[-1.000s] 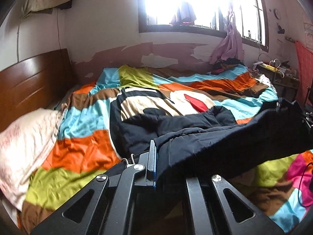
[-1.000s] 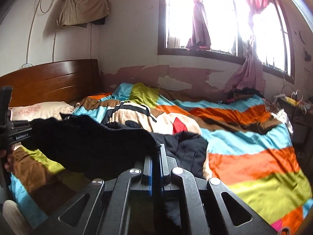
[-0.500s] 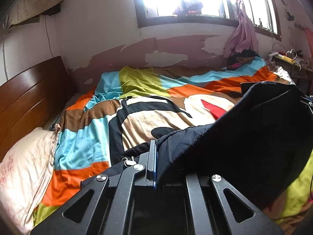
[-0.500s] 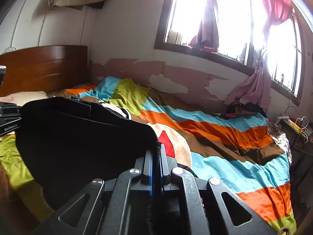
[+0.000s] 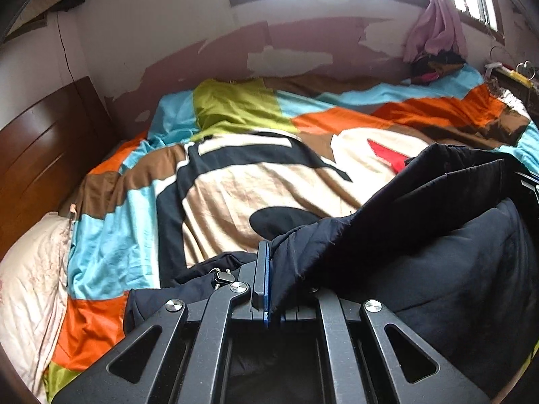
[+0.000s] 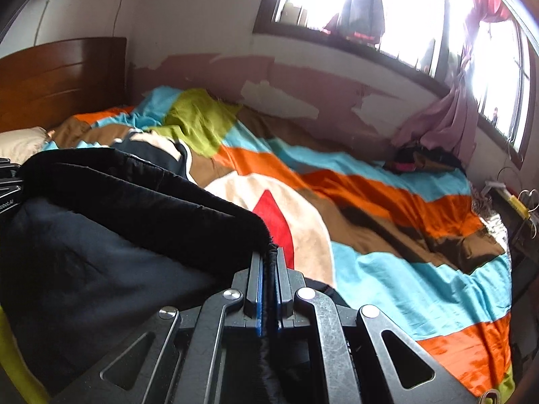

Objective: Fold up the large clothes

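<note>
Both tools lowered toward bedspread (image 5: pixel 256 185); left tool (image 5: pixel 269 279), right tool (image 6: pixel 267 286) each clamped on black garment (image 5: pixel 438 245).

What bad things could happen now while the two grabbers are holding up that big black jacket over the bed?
The left gripper and right gripper each pinch only a thin edge of the black jacket, so the heavy cloth might slip out. The middle sags between them and could land bunched on the striped blanket, making a crooked fold. A metal zipper pull dangles beside the left gripper's fingers and might snag.
</note>
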